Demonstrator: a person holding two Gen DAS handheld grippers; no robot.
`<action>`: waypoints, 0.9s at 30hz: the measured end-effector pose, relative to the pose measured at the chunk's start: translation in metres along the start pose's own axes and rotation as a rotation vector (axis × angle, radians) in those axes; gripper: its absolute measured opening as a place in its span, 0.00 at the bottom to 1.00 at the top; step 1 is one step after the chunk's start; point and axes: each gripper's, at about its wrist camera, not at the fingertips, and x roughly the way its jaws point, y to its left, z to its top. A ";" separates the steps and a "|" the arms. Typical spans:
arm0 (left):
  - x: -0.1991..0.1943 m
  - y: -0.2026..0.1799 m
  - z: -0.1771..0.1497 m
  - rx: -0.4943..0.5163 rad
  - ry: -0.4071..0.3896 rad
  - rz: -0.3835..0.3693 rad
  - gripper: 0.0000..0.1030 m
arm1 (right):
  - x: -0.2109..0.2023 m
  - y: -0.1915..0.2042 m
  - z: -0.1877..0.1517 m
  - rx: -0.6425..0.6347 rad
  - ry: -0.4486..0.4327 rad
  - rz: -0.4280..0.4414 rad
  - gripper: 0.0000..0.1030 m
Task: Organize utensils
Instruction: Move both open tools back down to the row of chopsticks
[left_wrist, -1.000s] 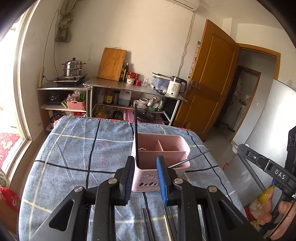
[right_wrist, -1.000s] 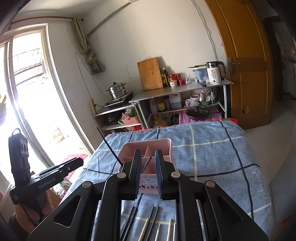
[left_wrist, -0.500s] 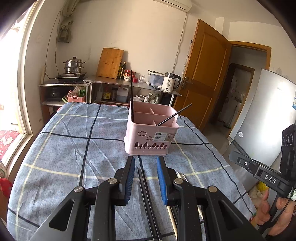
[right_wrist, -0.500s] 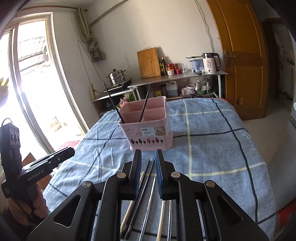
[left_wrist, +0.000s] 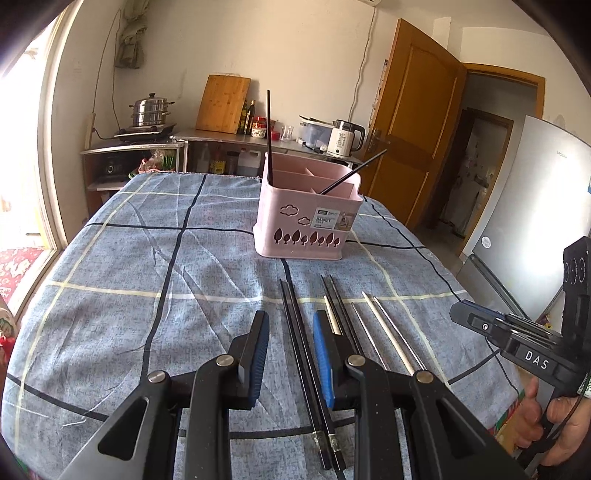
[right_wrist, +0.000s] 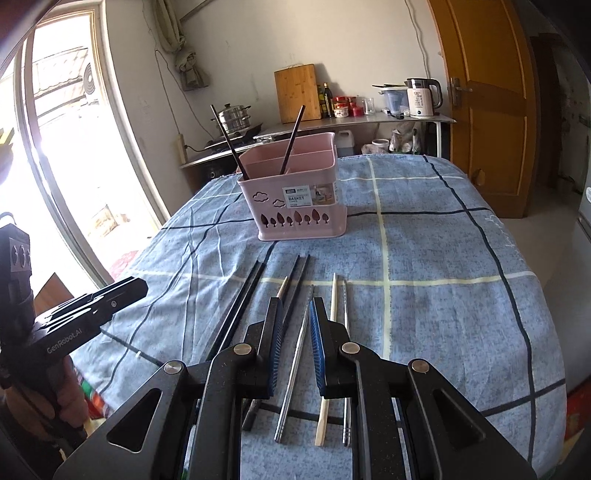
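Chopsticks are lying in a row on the blue checked tablecloth (left_wrist: 110, 280), ahead of and beneath both pairs of jaws. The left gripper (left_wrist: 290, 325) is tilting down toward the cloth, its blue-padded jaws standing slightly apart and gripping nothing; a pair of long black chopsticks (left_wrist: 301, 347) is running between them without touching either pad. The right gripper (right_wrist: 297, 308) is tilting down likewise, jaws narrowly apart and empty, with a slim silver metal chopstick (right_wrist: 295, 363) lying in line with the gap. A pale wooden chopstick (right_wrist: 330, 354) is lying just right of those jaws. Beyond both jaws, farther up the cloth, the pink plastic divided basket (right_wrist: 295, 206) is standing upright, with two dark chopsticks (right_wrist: 291, 140) leaning inside it. A hand (left_wrist: 554, 424) is holding the right gripper's handle.
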 end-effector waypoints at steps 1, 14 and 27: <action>0.004 0.000 0.000 0.002 0.009 0.005 0.23 | 0.002 -0.001 0.000 0.004 0.006 0.002 0.15; 0.087 0.007 0.005 -0.004 0.155 -0.001 0.23 | 0.042 -0.005 0.001 0.018 0.082 -0.007 0.15; 0.142 0.015 0.010 -0.023 0.260 0.007 0.23 | 0.108 -0.003 0.020 0.023 0.172 -0.003 0.15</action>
